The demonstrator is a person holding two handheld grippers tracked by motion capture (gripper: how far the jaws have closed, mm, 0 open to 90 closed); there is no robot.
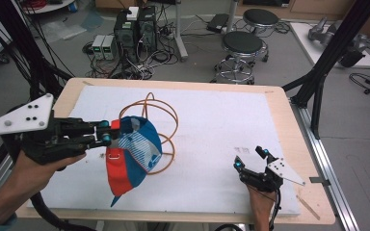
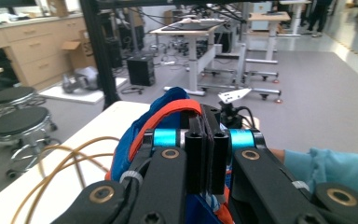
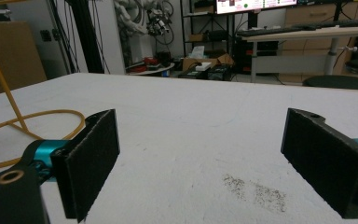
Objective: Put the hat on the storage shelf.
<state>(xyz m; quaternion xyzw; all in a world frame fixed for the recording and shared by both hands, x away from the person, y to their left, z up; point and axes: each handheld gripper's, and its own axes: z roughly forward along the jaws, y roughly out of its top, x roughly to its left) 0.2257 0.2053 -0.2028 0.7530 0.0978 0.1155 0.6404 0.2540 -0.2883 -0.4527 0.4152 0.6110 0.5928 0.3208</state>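
We hold cap by edge, left gripper jaws clamped (likely for wire stand); right gripper jaws wide, empty.

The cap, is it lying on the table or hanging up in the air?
Hanging. The left claw pinches the cap by its edge, and it dangles over the white mat.

A wooden table fills mid-frame, covered by a white sheet; an orange wire frame stands left of centre.
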